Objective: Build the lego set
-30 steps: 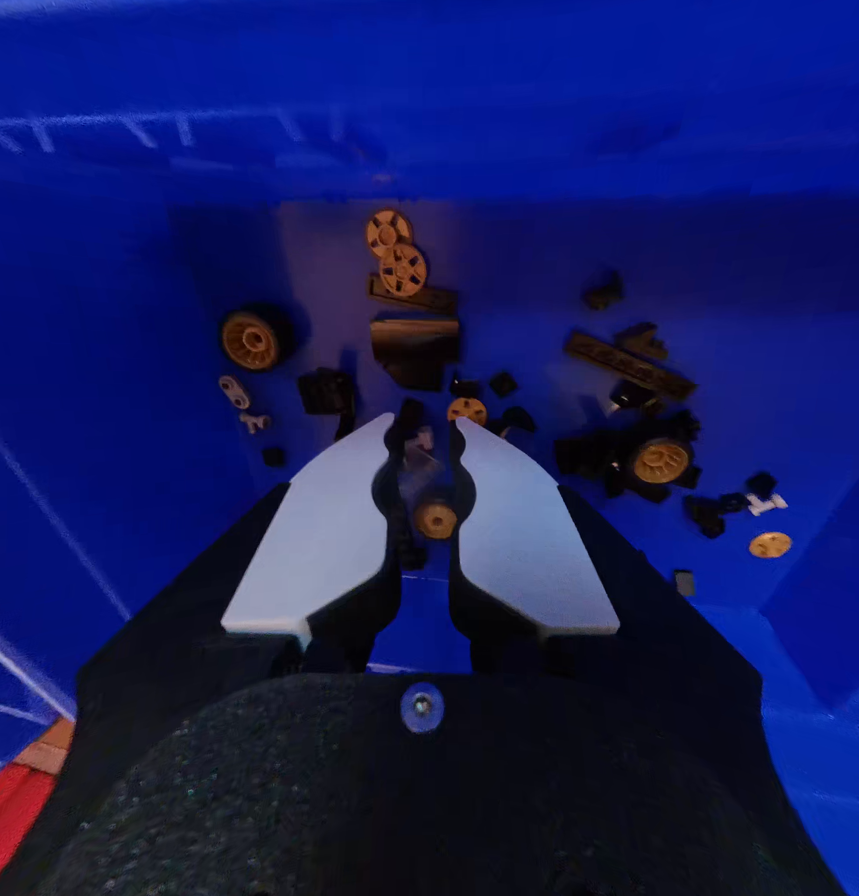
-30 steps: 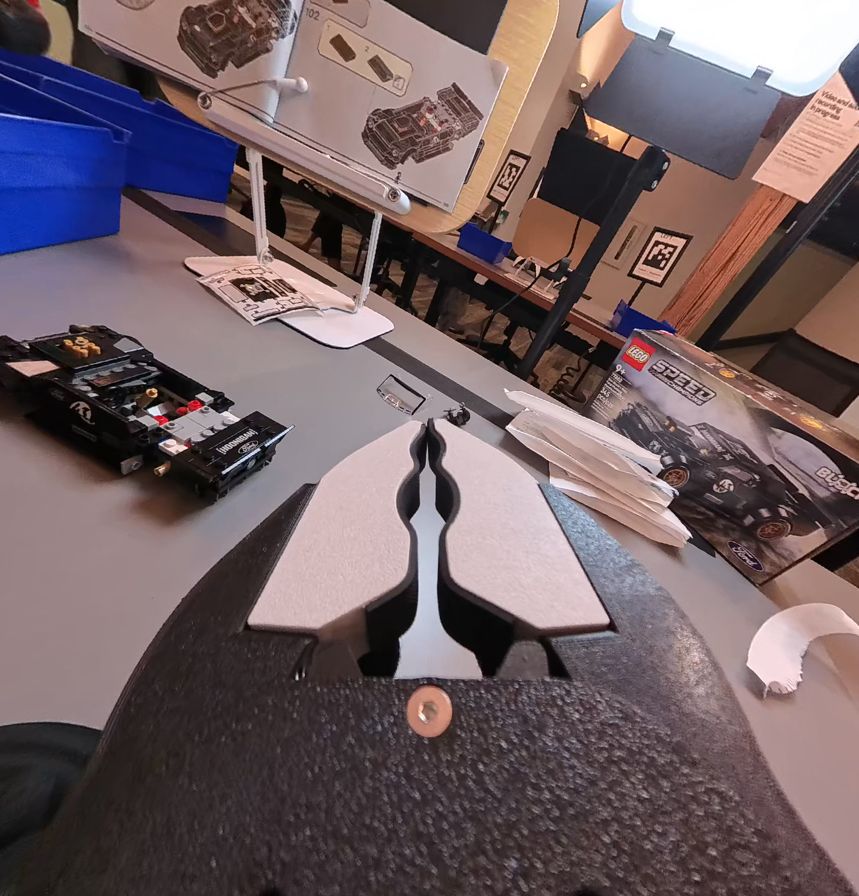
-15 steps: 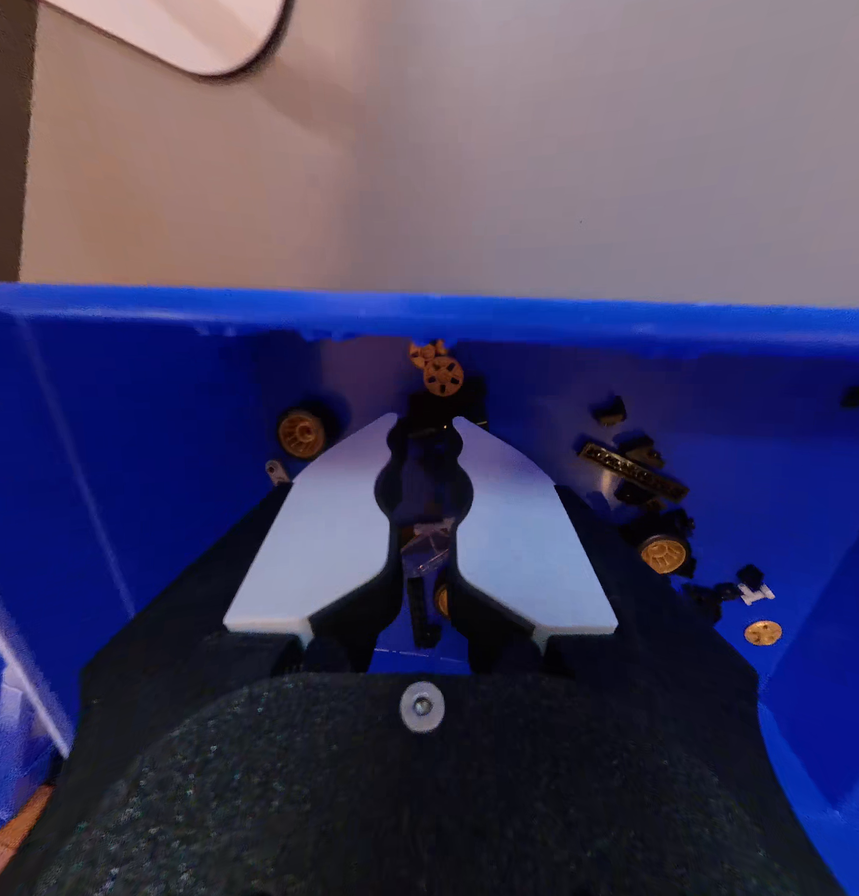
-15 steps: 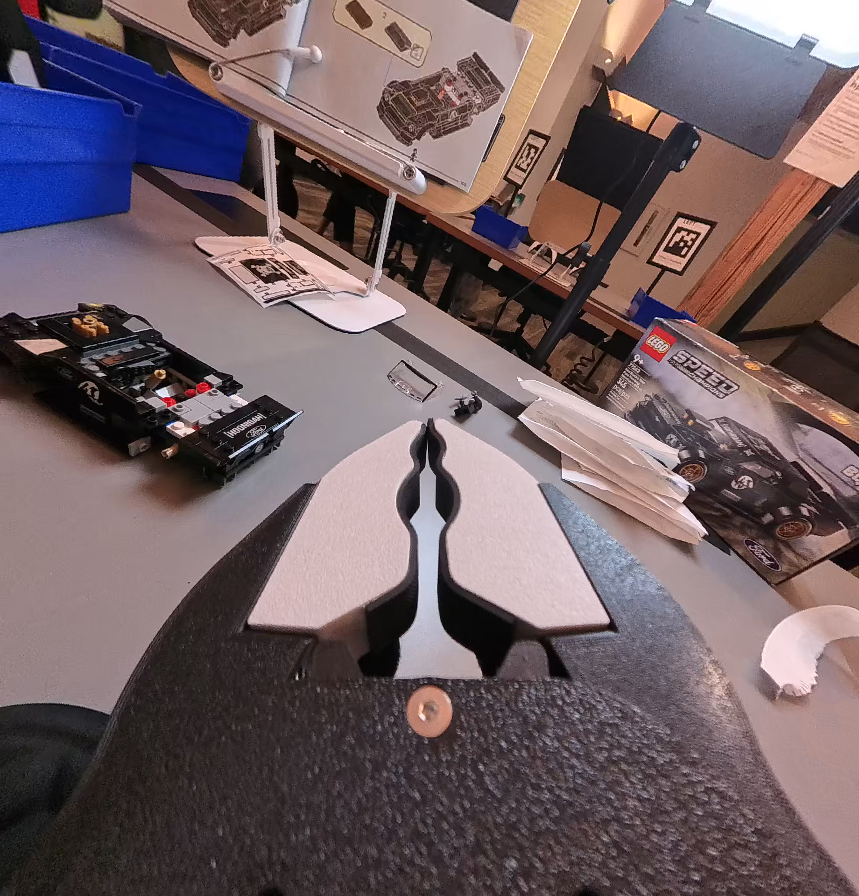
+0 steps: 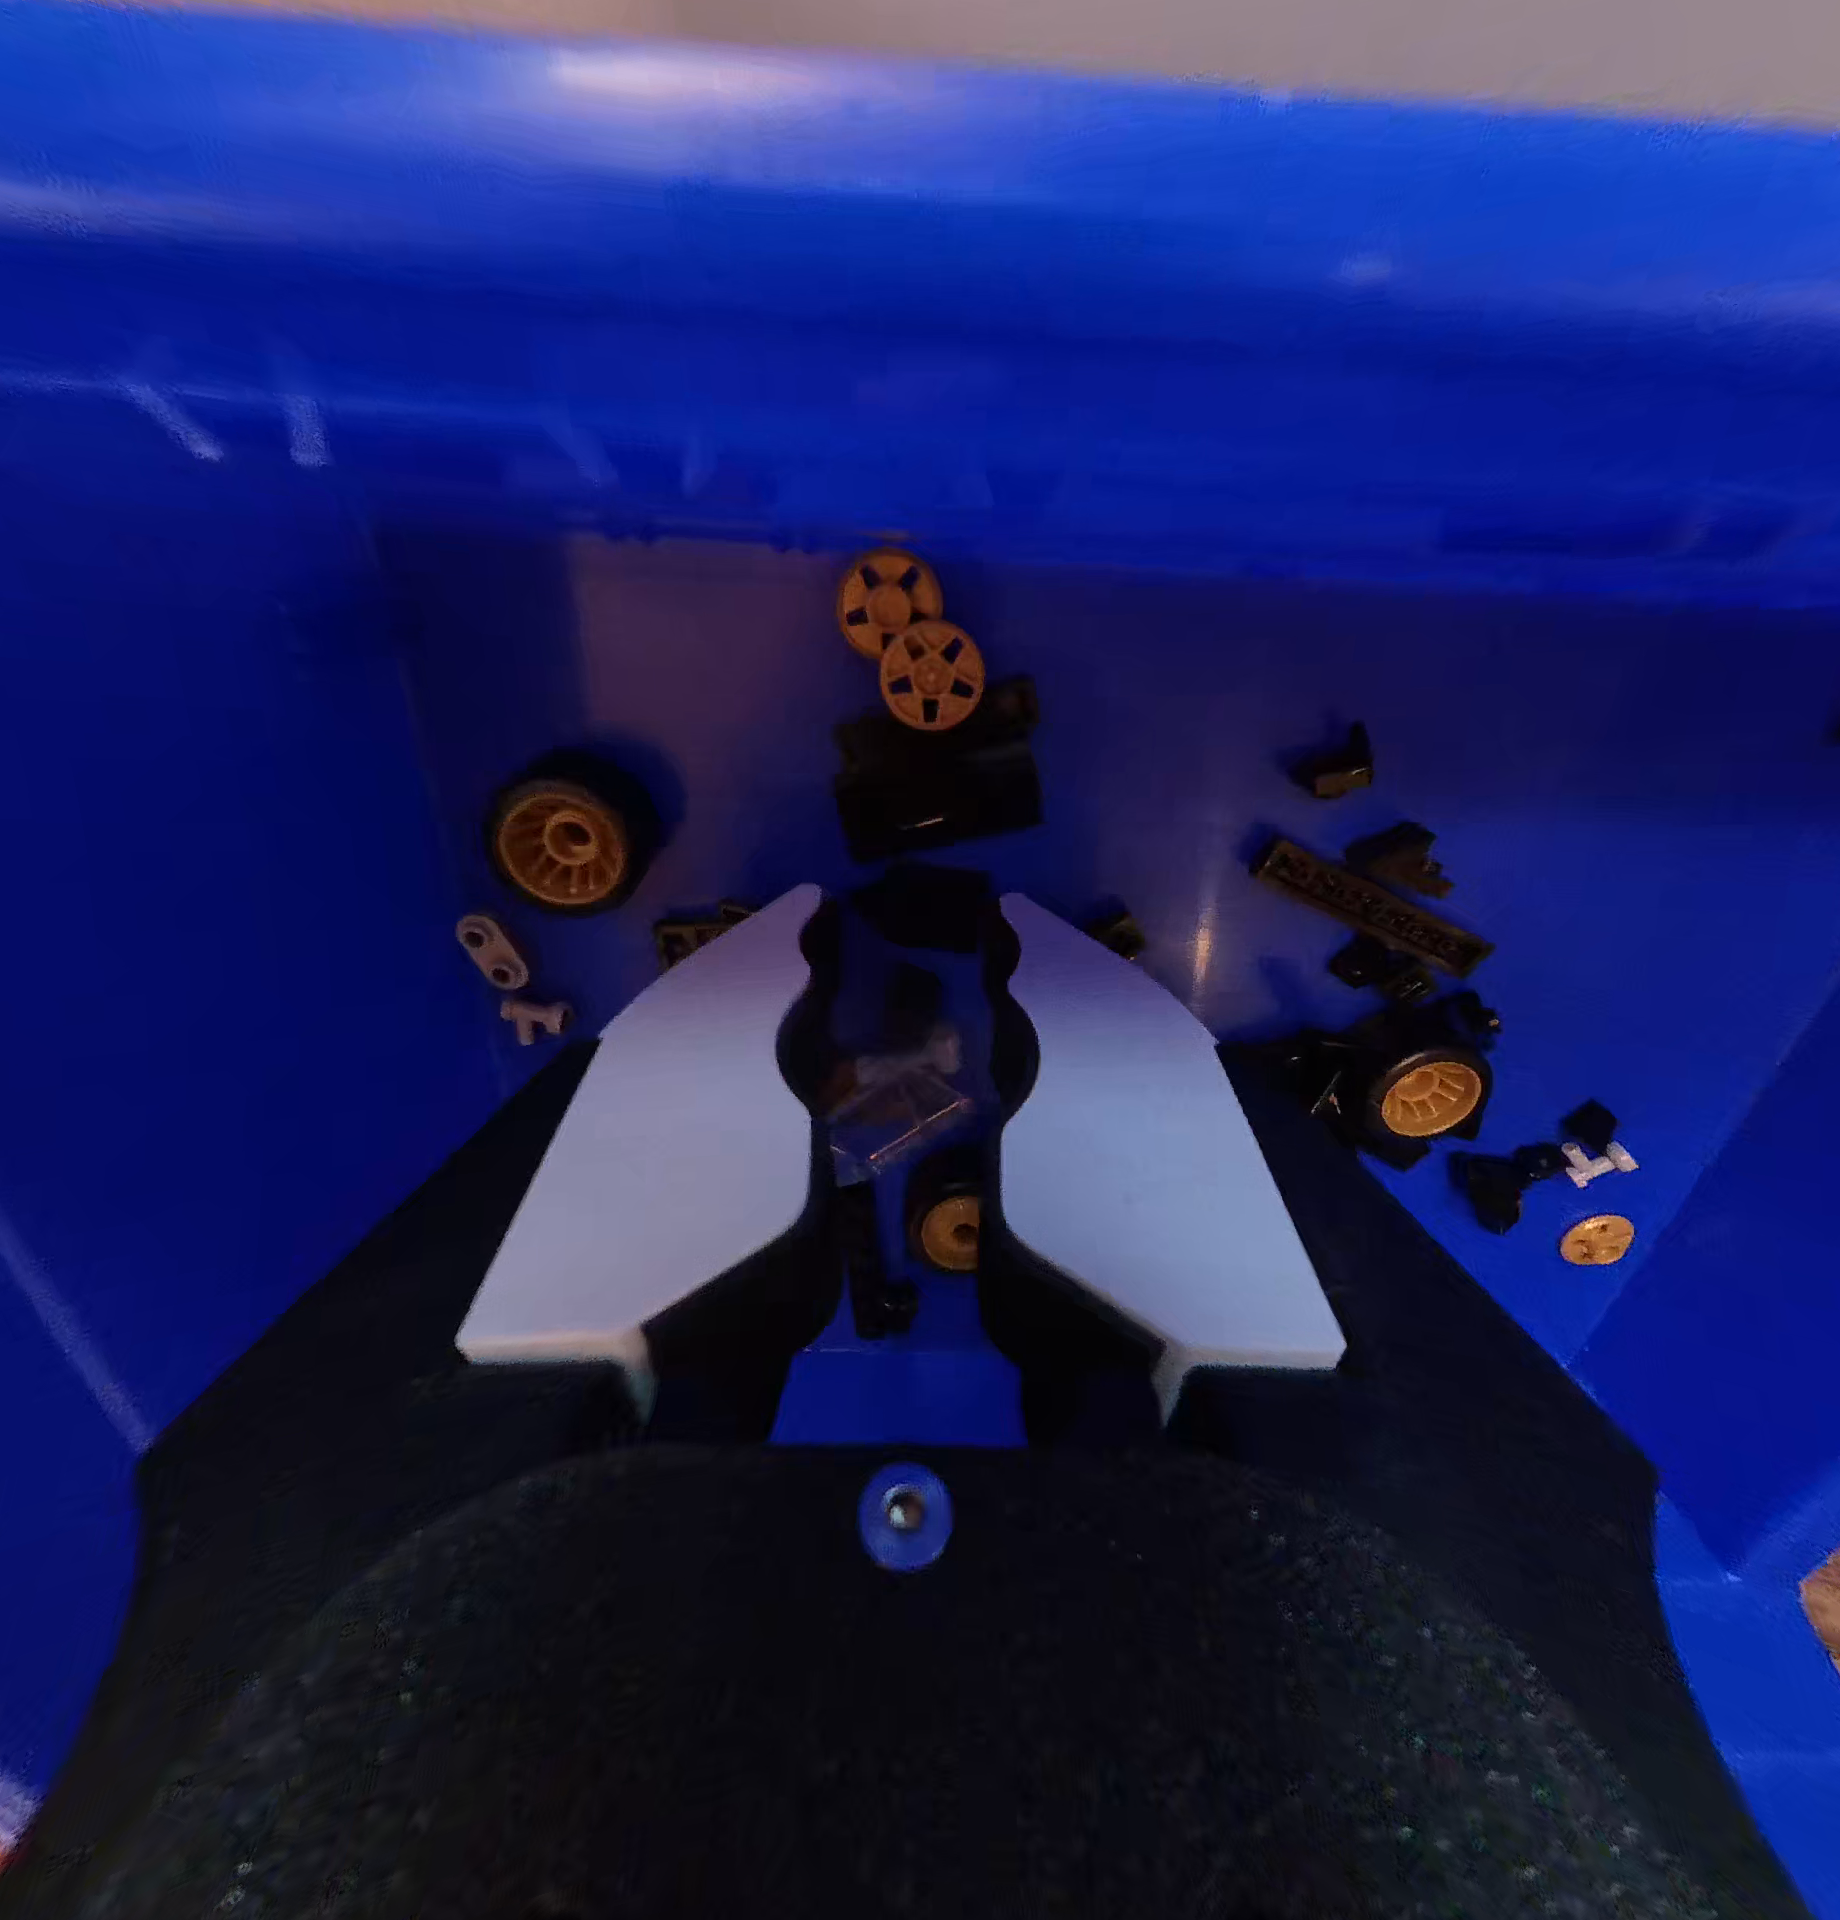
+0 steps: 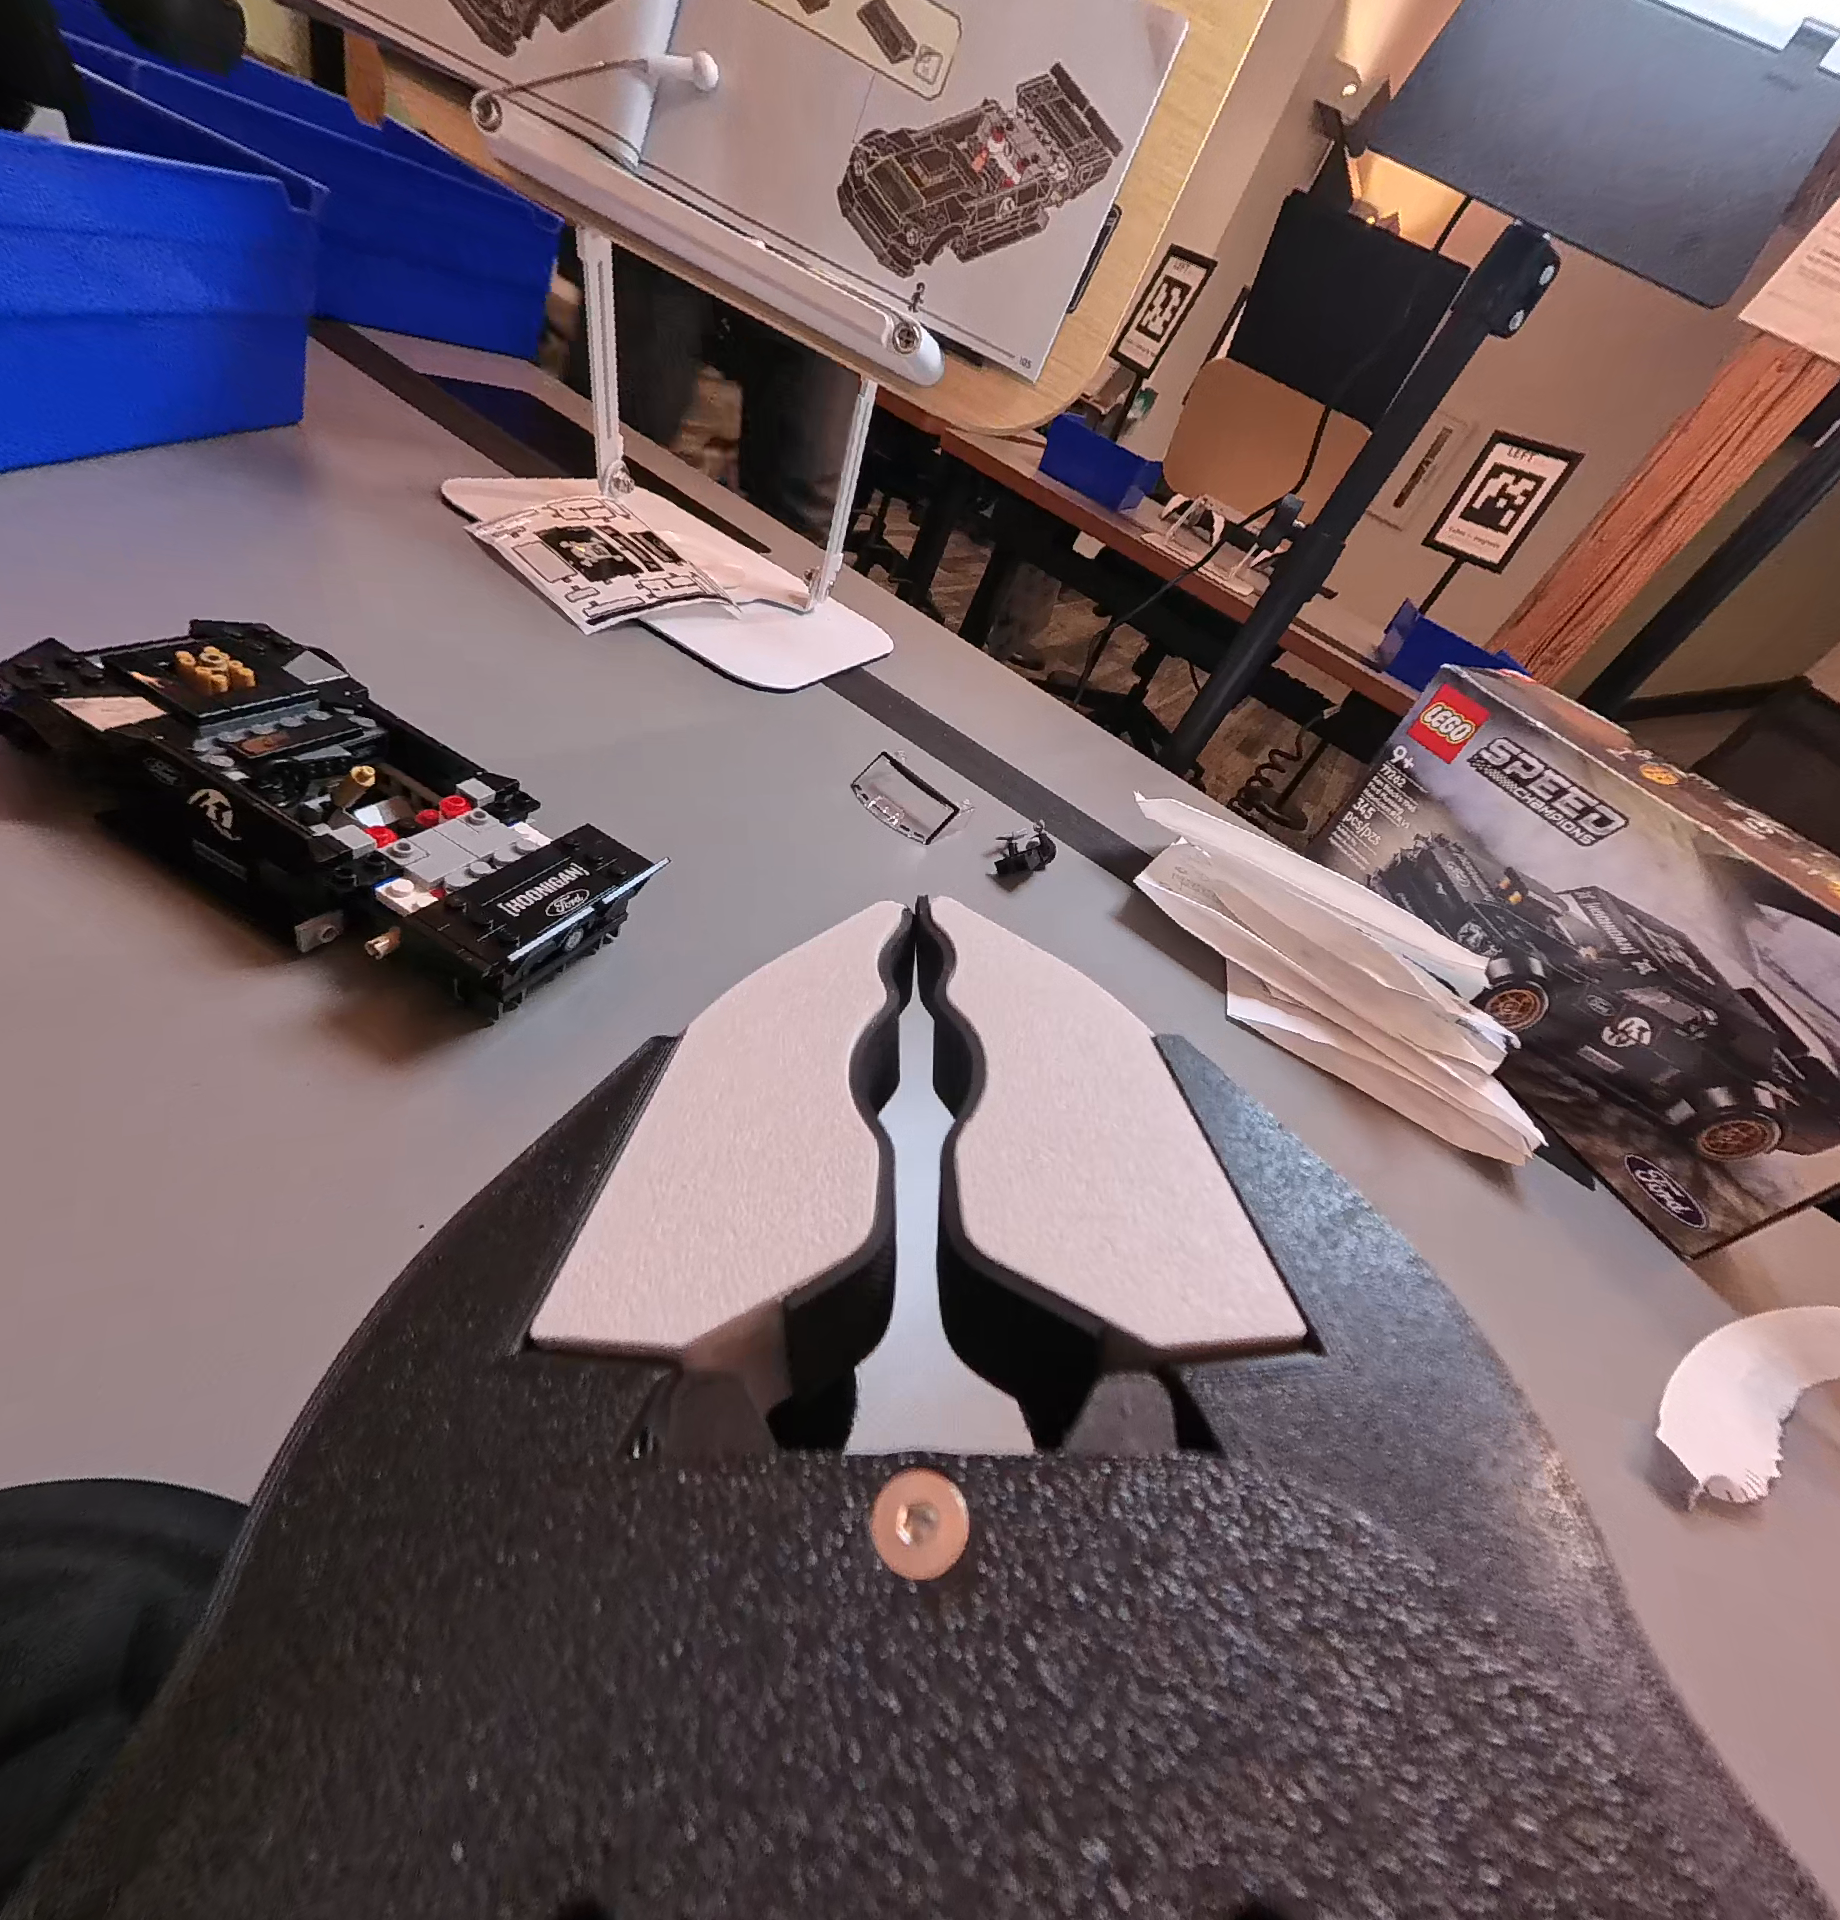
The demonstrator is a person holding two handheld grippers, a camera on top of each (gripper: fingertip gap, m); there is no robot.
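In the left wrist view, we hold our left gripper (image 5: 911, 914) inside a blue bin (image 5: 895, 343), its fingers spread with a clear gap between the tips and nothing clamped. Loose pieces lie on the bin floor: a tyred gold wheel (image 5: 565, 834) to the left, two gold rims (image 5: 911, 639) touching each other near the far wall, a black block (image 5: 937, 784) just below them, a long black plate (image 5: 1373, 914) to the right, and another gold wheel (image 5: 1427, 1099) among small black parts. Through the gap we see a clear piece (image 5: 900, 1107) and a small gold wheel (image 5: 952, 1231); whether the fingers touch them we cannot tell.

In the right wrist view, our right gripper (image 6: 916, 914) hovers over a grey table (image 6: 272, 1195) with its tips pressed together and nothing between them. The partly built black car (image 6: 313, 805) sits to the left on the table. Ahead lie a clear windscreen piece (image 6: 911, 810) and, just beside it, a tiny black part (image 6: 1025, 850). A stack of white paper bags (image 6: 1331, 966) leans against the set's box (image 6: 1643, 935) on the right. An instruction booklet (image 6: 895, 135) rests on a white stand (image 6: 729, 582) farther back, with blue bins (image 6: 137, 301) at the upper left.
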